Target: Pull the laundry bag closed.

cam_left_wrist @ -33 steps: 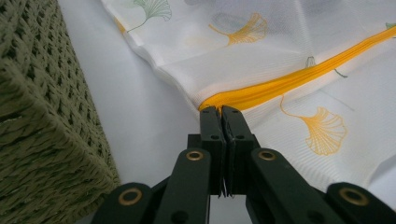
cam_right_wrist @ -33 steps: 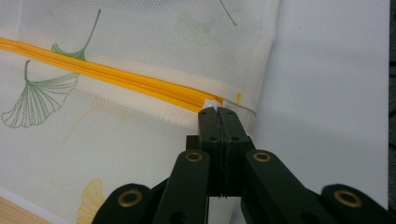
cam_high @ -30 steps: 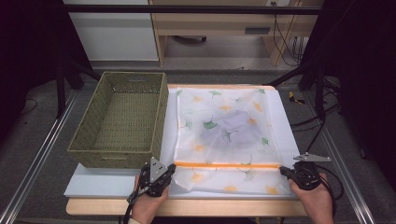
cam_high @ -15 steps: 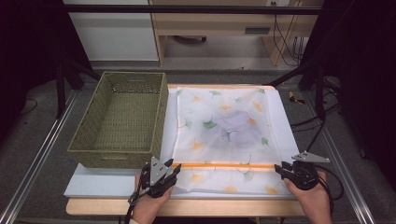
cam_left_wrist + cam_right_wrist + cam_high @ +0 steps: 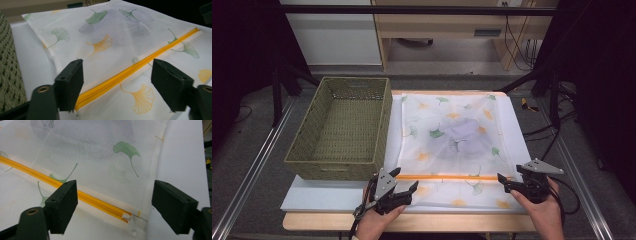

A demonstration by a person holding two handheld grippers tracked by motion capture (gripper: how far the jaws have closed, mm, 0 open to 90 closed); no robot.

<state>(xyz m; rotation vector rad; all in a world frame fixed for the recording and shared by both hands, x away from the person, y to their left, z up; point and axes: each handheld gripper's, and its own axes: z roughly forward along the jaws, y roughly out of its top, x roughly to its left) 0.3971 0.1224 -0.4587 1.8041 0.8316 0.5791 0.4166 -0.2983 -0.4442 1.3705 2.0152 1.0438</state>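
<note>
At near table edge, left gripper (image 5: pixel 404 187) and right gripper (image 5: pixel 507 181) just opened, jaws wide and empty, releasing mesh bag (image 5: pixel 452 145); next likely regrasp or withdraw

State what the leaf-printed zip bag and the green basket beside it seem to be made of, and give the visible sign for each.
Leaf-printed zip bag: likely thin synthetic mesh, matte; a fine weave shows and a grey item shows through it. Its orange zip looks like glossy plastic.
Green basket: woven fibre, perhaps paper cord or wicker; the plaited texture is plain, the exact fibre is not.
</note>
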